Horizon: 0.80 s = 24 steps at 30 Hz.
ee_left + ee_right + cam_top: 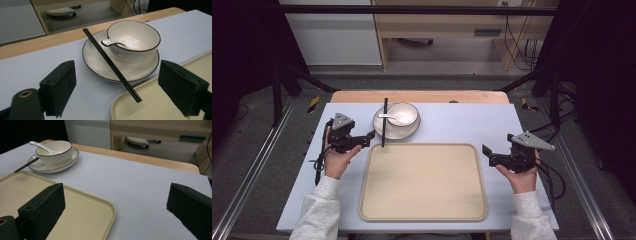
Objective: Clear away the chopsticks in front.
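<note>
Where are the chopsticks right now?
In the high view, the chopsticks lie across the plate's left rim beside the bowl, near tip over the tray's far-left corner, ahead of the left gripper.

Beige tray point(424, 182) lay flat w/ nothing on it at counter point(462, 125) centre-front, pale blue top w/ wood edge at far side, wooden desk point(447, 22) and white cabinet point(332, 35) beyond, cables point(517, 45) hung at right, grey floor.

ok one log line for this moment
left tool: open, near chopsticks | right tool: open, beside tray | spoon in bowl on plate
</note>
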Available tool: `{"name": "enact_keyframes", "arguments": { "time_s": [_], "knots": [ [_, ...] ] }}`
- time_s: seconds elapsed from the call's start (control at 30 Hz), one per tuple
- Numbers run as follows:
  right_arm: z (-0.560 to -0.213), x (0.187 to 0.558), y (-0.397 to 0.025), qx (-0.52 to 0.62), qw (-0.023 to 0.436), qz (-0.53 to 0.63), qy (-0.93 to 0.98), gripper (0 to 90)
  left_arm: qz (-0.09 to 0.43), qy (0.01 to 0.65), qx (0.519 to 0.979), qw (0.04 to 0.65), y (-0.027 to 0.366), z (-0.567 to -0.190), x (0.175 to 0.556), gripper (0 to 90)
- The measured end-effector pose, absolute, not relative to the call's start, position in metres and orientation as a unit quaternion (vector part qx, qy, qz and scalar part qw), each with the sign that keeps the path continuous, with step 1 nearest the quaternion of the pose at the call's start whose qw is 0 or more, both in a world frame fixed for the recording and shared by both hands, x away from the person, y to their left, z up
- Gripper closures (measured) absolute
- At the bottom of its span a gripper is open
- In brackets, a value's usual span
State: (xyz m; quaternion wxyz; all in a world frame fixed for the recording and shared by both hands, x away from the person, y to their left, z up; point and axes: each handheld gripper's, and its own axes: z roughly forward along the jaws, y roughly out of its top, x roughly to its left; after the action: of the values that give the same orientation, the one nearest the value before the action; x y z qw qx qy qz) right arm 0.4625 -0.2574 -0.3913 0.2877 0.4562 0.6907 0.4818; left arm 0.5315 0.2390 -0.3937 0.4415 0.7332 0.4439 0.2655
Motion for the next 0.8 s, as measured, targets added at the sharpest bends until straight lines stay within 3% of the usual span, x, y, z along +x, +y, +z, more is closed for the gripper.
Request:
{"name": "enact_keyframes", "arguments": {
  "time_s": [0.8],
  "knots": [
    [-0.394, 0.465, -0.255, 0.455, 0.283, 0.481, 0.694, 2.7, 0.254, 0.456, 0.759, 0.388, 0.214, -0.423, 0.582, 30.3]
  ]
}}
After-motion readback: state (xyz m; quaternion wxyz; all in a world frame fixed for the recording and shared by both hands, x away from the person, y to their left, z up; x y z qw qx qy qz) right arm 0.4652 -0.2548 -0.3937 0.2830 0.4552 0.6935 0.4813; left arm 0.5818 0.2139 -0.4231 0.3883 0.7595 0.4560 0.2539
